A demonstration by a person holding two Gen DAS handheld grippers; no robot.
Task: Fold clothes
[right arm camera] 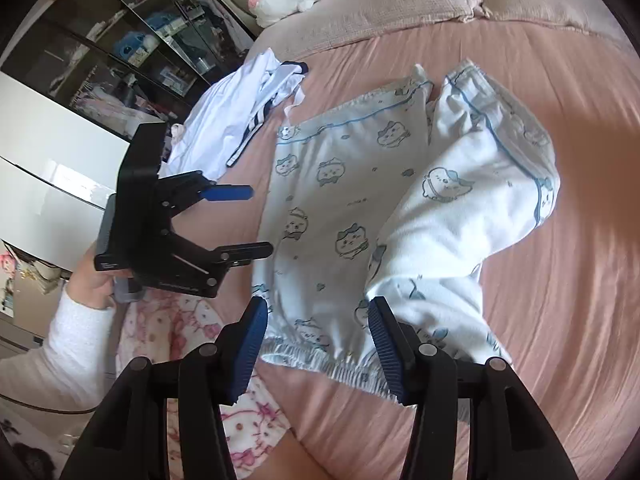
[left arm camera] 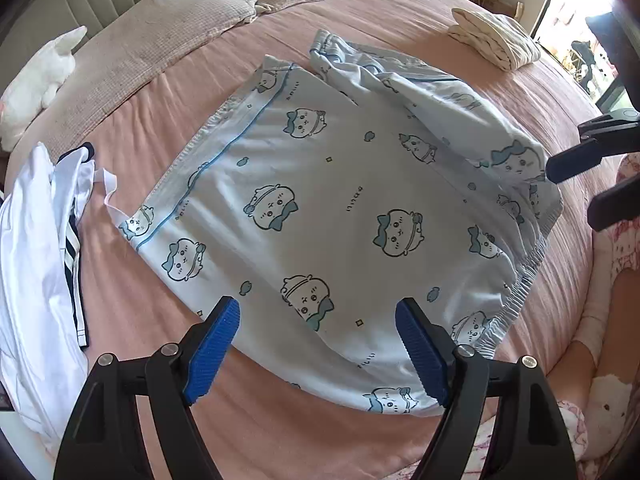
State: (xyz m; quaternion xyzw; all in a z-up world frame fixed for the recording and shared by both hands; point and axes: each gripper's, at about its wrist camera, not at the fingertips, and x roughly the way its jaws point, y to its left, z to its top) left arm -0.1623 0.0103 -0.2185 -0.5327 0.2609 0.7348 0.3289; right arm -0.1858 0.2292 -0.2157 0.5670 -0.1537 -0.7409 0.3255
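Note:
Light blue pyjama trousers (left arm camera: 340,208) with cartoon prints lie on the pink bed, one leg flat, the other folded loosely over it (right arm camera: 460,200). The elastic waistband (right arm camera: 320,360) lies nearest the right gripper. My left gripper (left arm camera: 318,348) is open and empty, just above the near edge of the flat leg. It also shows in the right wrist view (right arm camera: 256,220), open. My right gripper (right arm camera: 318,344) is open and empty over the waistband. Its fingers (left arm camera: 580,160) show at the right edge of the left wrist view.
A white garment with navy stripes (left arm camera: 48,240) lies crumpled at the bed's left side. A folded cream garment (left arm camera: 496,40) sits at the far right. Pillows (left arm camera: 200,20) and a white plush toy (left arm camera: 36,76) are at the headboard. The person's pink-patterned clothing (right arm camera: 192,328) is close by.

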